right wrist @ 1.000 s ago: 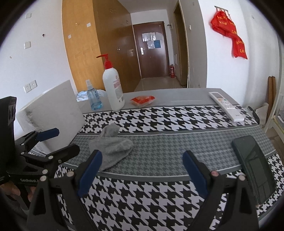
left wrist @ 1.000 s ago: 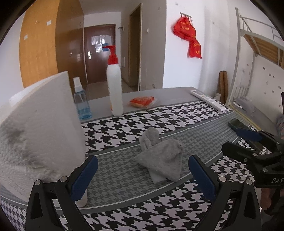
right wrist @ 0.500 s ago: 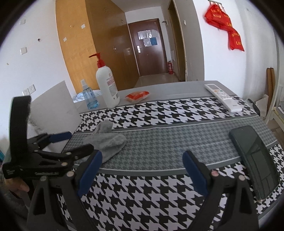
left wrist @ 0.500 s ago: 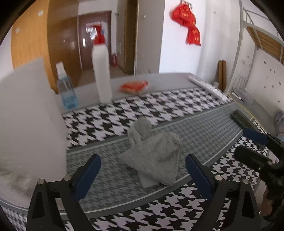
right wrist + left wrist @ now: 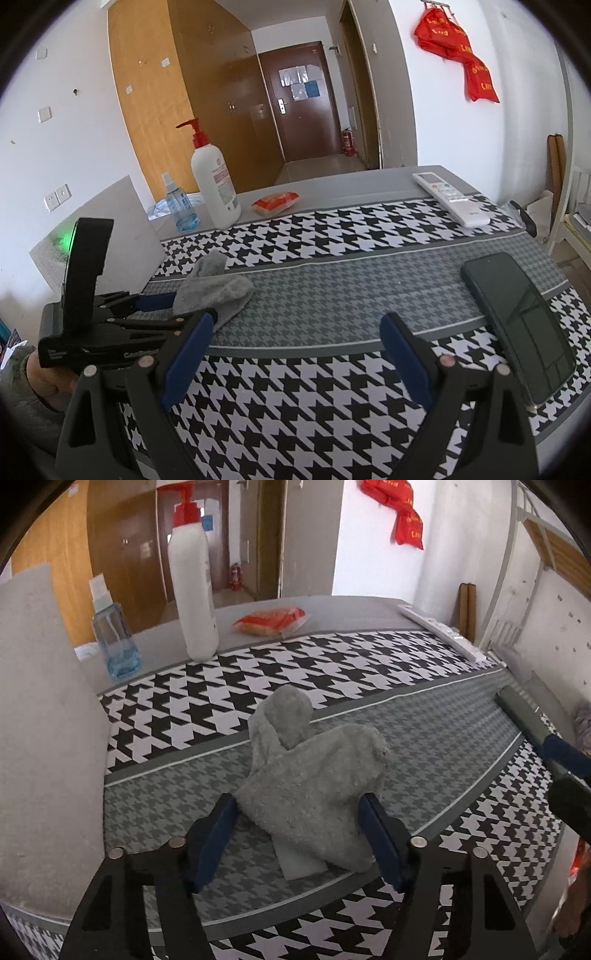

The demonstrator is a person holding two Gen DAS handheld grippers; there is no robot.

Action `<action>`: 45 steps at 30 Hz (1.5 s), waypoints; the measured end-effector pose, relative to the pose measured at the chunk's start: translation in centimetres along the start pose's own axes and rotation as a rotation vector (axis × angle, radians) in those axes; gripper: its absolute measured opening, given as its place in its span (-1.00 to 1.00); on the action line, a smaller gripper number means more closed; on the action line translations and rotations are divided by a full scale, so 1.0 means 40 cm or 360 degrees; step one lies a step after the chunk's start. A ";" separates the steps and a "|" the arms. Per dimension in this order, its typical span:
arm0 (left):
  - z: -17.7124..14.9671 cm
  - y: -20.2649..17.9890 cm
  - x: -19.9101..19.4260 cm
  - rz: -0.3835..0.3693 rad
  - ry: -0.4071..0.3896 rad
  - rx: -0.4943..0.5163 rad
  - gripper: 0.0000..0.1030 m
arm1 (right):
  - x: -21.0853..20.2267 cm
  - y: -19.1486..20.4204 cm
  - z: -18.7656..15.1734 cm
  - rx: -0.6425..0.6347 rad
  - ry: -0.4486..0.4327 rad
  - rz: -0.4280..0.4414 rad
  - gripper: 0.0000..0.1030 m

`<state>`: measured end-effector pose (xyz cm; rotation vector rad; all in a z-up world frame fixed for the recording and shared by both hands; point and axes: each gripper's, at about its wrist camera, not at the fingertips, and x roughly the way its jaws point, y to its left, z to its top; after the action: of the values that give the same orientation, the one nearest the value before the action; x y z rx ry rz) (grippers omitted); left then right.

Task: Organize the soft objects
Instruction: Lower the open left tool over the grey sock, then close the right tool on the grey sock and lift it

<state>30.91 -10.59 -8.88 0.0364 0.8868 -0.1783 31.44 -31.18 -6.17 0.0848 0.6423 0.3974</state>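
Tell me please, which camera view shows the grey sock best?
The left wrist view. There the grey sock fills the middle of the picture, with its fuzzy surface and folds clear, between the closing jaws of the left gripper. The right wrist view shows it smaller, off to the left, partly hidden by that gripper.

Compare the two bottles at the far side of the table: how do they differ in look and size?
The pump bottle is tall, white and opaque, while the spray bottle is shorter, clear and blue-tinted. The pump bottle has a red pump head with a spout; the spray bottle has a pale spray cap. The pump bottle carries a printed label; no label shows on the spray bottle. Both stand upright, side by side, on the grey strip behind the houndstooth cloth.
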 end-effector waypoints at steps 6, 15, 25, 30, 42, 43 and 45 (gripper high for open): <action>0.000 -0.028 -0.001 -0.0043 -0.0010 0.0075 -0.30 | -0.023 -0.009 -0.001 0.0019 -0.0020 -0.0026 0.83; -0.022 -0.083 -0.025 -0.0177 -0.0036 0.0166 -0.64 | -0.055 -0.007 -0.010 0.0016 -0.0036 -0.0065 0.83; -0.077 -0.139 -0.090 -0.0363 -0.0061 0.0338 -0.64 | -0.077 0.005 -0.023 0.0015 -0.0039 -0.0087 0.83; -0.089 -0.139 -0.112 -0.0367 -0.0090 0.0341 -0.52 | -0.076 0.015 -0.029 0.0013 -0.0030 -0.0084 0.83; -0.090 -0.066 -0.144 -0.0250 -0.0188 0.0257 0.30 | -0.058 0.046 -0.041 -0.0001 0.0000 -0.0052 0.83; -0.091 -0.061 -0.145 -0.0243 -0.0190 0.0252 0.30 | -0.052 0.052 -0.042 -0.0007 0.0010 -0.0041 0.83; -0.094 -0.052 -0.144 -0.0226 -0.0187 0.0240 0.32 | -0.046 0.060 -0.043 -0.0011 0.0022 -0.0021 0.83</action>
<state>24.09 -11.43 -6.71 0.1023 0.7579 -0.3763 28.28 -29.76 -6.04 0.0711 0.6548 0.3879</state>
